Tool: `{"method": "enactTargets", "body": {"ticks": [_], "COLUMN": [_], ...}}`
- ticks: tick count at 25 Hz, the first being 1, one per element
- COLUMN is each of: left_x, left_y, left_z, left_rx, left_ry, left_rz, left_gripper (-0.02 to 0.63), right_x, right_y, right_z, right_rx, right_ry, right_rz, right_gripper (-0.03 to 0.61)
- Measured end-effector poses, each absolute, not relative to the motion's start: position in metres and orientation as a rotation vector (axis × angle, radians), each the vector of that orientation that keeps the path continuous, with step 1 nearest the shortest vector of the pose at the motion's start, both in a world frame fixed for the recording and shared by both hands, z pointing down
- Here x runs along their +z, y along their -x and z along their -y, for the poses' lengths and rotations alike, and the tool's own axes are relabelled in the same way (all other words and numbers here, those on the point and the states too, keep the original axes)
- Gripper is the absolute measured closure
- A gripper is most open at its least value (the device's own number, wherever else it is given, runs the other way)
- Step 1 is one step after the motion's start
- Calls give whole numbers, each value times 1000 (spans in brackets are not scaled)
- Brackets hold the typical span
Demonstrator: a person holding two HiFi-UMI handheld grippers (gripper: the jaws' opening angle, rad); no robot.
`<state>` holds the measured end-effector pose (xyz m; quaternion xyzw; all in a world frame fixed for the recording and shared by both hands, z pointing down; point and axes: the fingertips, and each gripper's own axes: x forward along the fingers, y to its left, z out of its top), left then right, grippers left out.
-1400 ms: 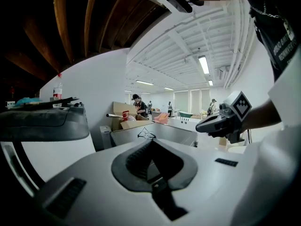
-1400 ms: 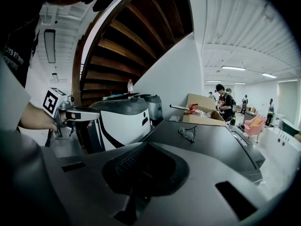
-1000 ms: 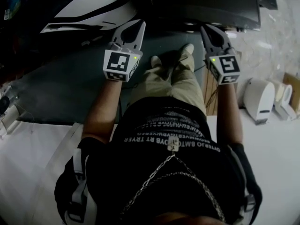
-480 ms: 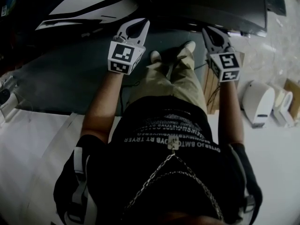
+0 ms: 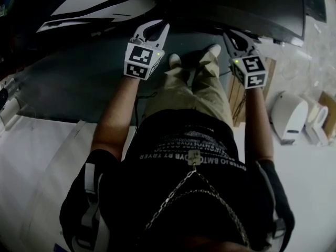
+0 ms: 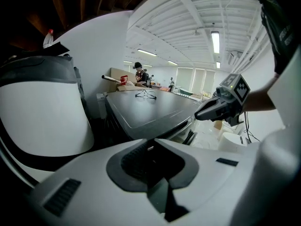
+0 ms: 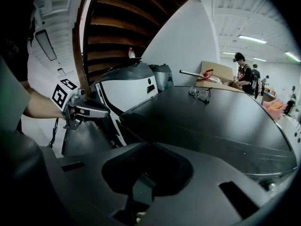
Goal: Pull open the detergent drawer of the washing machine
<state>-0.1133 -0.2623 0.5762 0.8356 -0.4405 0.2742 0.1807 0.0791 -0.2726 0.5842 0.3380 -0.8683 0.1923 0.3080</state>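
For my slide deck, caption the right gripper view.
Shut right gripper faces a dark flat top where eyeglasses lie.

The desk [image 7: 221,121] top looks smooth, dark and matt, the machine shell [image 6: 42,117] beside it smooth white plastic, the trousers [image 5: 197,96] khaki cloth.

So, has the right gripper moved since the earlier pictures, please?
Yes: the right gripper has lowered, shifting up the picture away from the white appliance on the floor.

Eyeglasses [image 7: 201,93], cardboard box [image 7: 217,71] (person [image 7: 244,75] beside it), white bottle [image 7: 132,53] further left.
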Motion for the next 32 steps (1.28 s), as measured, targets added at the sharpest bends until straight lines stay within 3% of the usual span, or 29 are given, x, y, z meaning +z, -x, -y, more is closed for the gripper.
{"method": "enactTargets", "body": {"ticks": [4,6,15,32], "left_x": [589,594,613,614], "left_y": [109,107,102,107], "left_z": [263,264,265,271], "left_rx": [818,831,887,745], "left_ry": [-2348,-2340,-2313,-2291], "left_rz": [1203,1187,1151,1137], "left_gripper": [537,523,477,479], "right_x": [594,598,614,629], "right_y": [-74,-71,-66,-62], "right_z": [272,272,277,283], "right_rx": [538,550,552,657], "right_ry": [-861,-849,-835,-950], "right_rz": [2275,2270,2248,2235], "right_gripper": [485,474,467,471]}}
